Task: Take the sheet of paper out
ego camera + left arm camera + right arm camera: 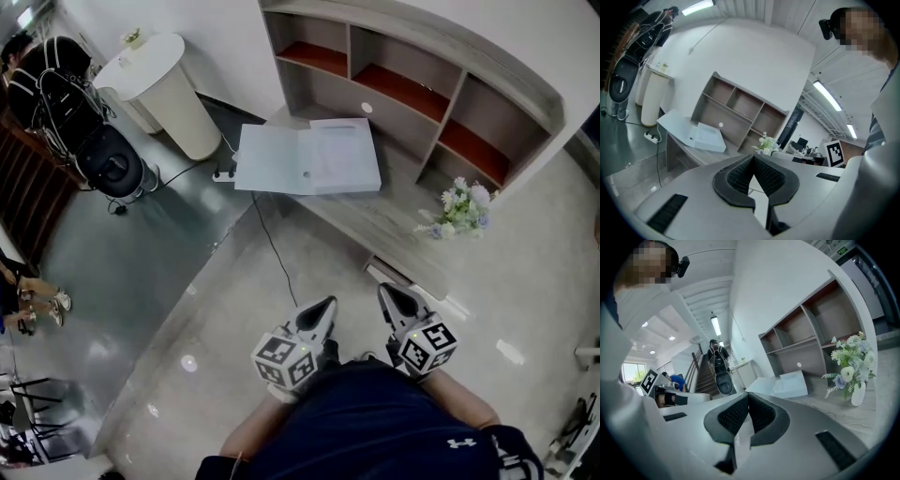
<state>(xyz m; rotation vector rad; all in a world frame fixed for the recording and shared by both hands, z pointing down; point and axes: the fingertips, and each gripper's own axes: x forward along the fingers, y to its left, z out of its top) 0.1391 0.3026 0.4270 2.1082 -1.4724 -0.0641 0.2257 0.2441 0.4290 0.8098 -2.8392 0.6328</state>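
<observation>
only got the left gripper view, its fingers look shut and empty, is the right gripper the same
Observer: Yes, the right gripper has its fingers together, nothing between them.
Operator: how close are we
Observer: Head view shows the left gripper and the right near the person's body, with floor between them and the desk.
Operator: anything fragile ahead
Observer: The flowers right of the white folder stand in a white vase, hidden from you.

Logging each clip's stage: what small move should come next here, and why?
Probably step closer and carry the left claw and right claw toward the open white box on the desk. Both claws are shut, empty and well short of it.
</observation>
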